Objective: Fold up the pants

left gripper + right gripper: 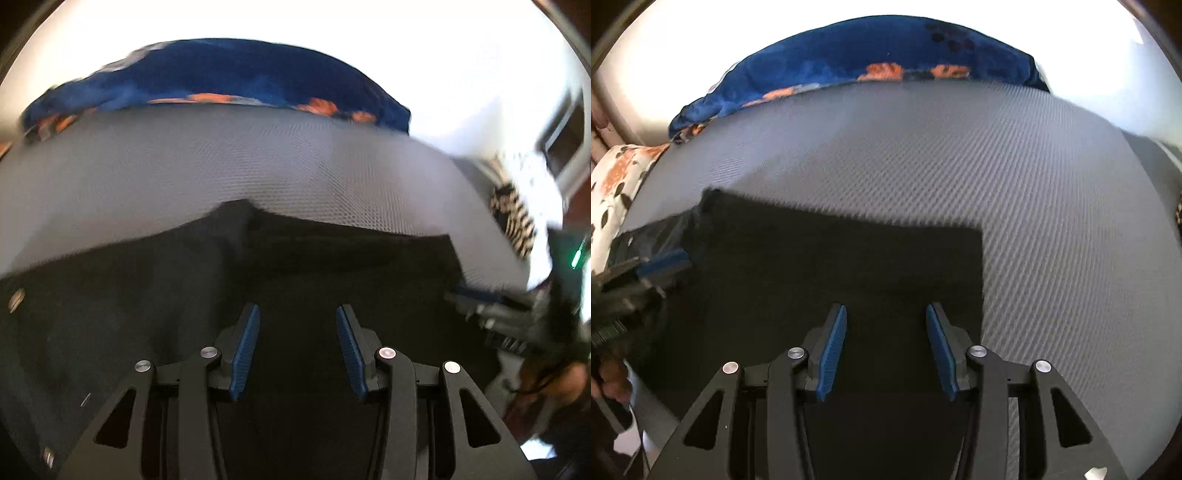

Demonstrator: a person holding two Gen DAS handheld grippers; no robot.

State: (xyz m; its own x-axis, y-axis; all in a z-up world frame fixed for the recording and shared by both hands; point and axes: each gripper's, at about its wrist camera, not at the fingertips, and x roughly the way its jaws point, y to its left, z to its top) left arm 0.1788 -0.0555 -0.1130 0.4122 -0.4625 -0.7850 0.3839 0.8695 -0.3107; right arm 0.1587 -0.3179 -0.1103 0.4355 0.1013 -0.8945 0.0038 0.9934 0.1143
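Lying flat on a grey woven bed [1052, 206], the black pants [831, 266] fill the lower half of both views. In the right wrist view their far edge runs roughly from nine toward three o'clock, ending in a square corner at about three o'clock of centre; the bare grey cover lies beyond it. In the left wrist view the pants [184, 295] show a small peak in their far edge near centre, and metal studs [16, 297] at nine o'clock.

The left gripper [297, 314] hangs over the dark cloth with its blue-padded fingers [245, 347] spread apart and nothing between them. The right gripper [885, 314] does the same, its fingers [831, 350] spread over the pants close to their corner edge, pinching nothing.

Each gripper shows in the other's view: the right one at three o'clock in the left view, blurred, the left one at nine o'clock in the right view.

A blue blanket [868, 55] with orange flowers lies at twelve o'clock on the far side of the bed. A white flowered pillow [613, 184] sits at ten o'clock in the right view.
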